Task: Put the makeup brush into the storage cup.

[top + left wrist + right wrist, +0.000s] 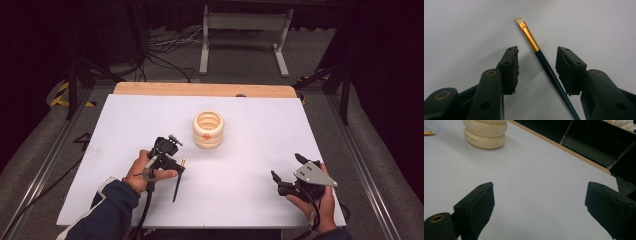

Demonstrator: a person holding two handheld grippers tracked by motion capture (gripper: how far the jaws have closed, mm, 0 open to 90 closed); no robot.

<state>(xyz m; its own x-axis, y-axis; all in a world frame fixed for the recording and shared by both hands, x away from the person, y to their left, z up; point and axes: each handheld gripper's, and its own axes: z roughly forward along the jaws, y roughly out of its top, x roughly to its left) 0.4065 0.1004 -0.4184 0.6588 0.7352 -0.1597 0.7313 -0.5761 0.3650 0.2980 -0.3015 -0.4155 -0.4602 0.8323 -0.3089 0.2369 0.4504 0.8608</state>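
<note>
Straddling the paintbrush (541, 58) on the table's (250, 165) near left, the left gripper (537, 67) has its half-open jaws either side of the handle, not yet touching, bristles pointing far, while the right gripper (539, 205) gapes wide, empty, well apart.

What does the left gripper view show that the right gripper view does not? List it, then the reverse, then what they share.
Left gripper view alone: the thin paintbrush with dark handle, gold ferrule and pale bristles lying flat between the left gripper's black jaws, whose pads stand clear of it on both sides.

Right gripper view alone: the cream ribbed ring-stacked pot, the table's wooden edge, dark frames beyond it, and the right gripper with its jaws wide apart and nothing between them.

Both: the white table surface and a pair of black jaws rising from the bottom.
</note>
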